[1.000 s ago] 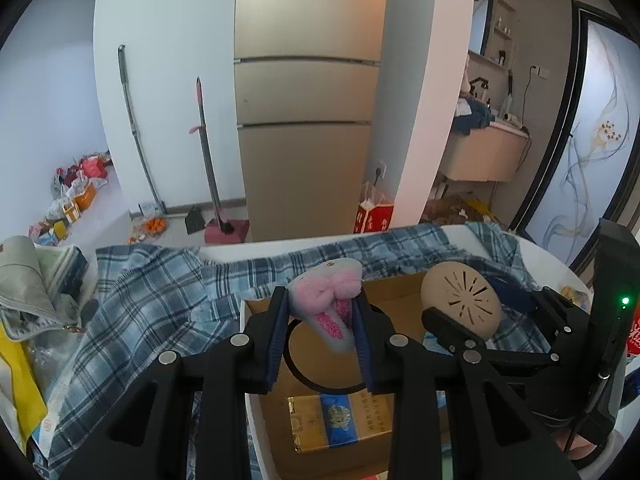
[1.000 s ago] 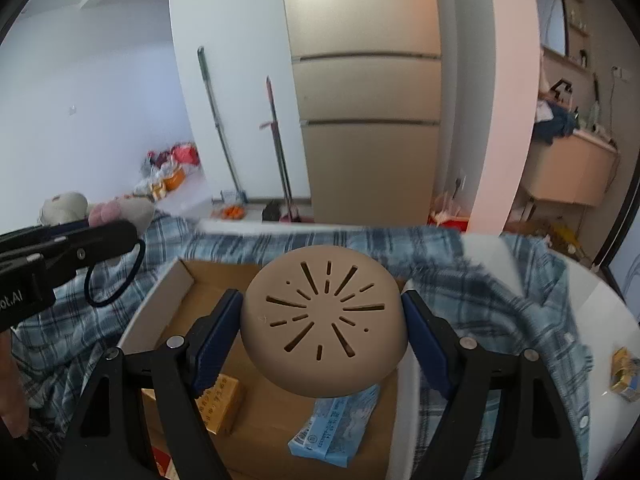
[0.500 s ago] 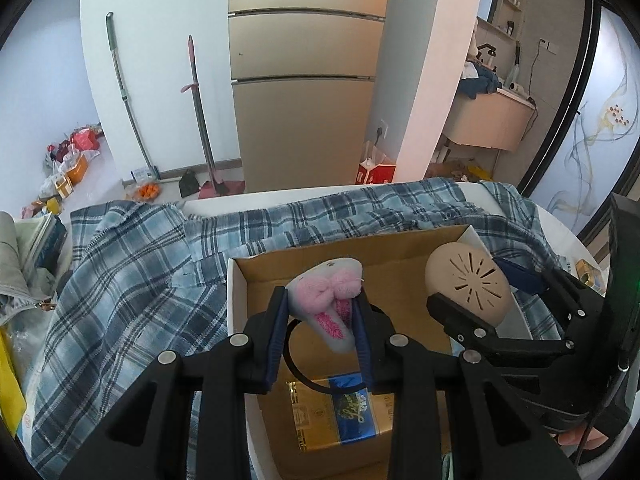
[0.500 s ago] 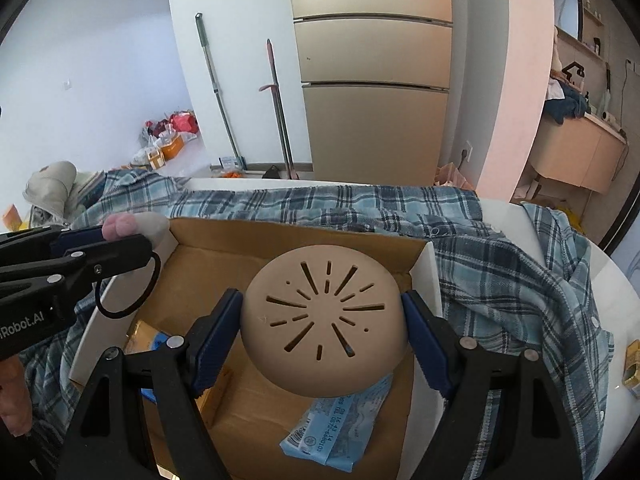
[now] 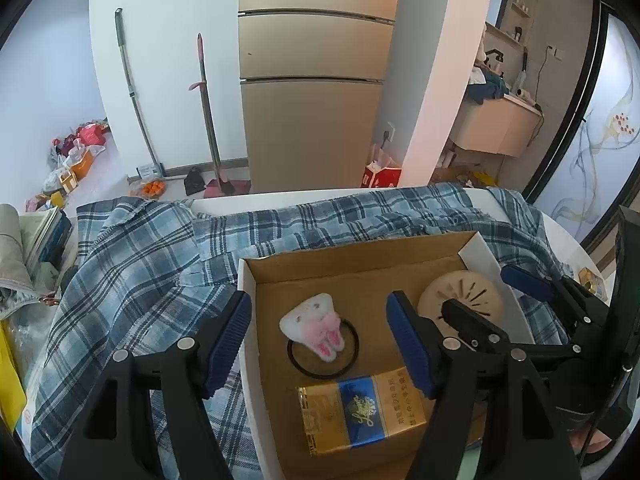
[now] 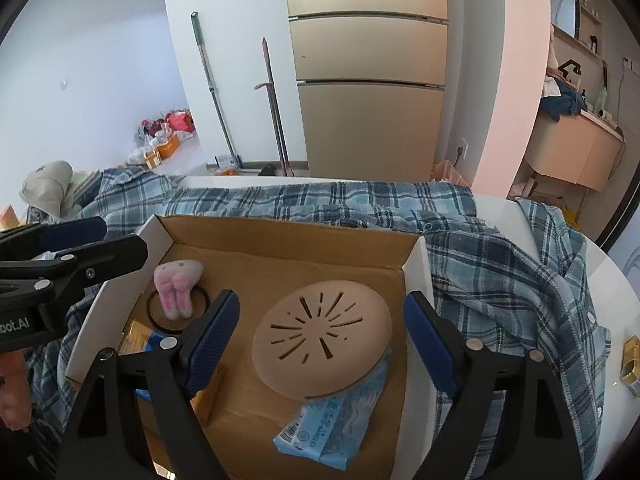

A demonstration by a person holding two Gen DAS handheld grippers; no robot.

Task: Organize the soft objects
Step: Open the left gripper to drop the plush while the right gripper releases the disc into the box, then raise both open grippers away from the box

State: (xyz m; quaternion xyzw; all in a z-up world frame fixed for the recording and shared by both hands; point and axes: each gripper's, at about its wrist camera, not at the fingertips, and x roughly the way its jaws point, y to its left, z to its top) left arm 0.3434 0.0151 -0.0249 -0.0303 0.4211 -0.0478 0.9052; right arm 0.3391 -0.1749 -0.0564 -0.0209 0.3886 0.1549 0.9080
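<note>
Releasing both soft things into the cardboard box [image 5: 360, 276] is the step in hand, I judge. My left gripper [image 5: 318, 332] is opening, its pads clear of the pink and white plush toy [image 5: 314, 326], which lies on the box floor inside a black hair band [image 5: 322, 354]. My right gripper [image 6: 320, 328] is opening too, nothing pressed between its pads; the tan foam pad [image 6: 322, 340] rests in the box on a blue packet [image 6: 332, 426]. Next, I would lift both grippers straight out of the box without snagging either thing.
</note>
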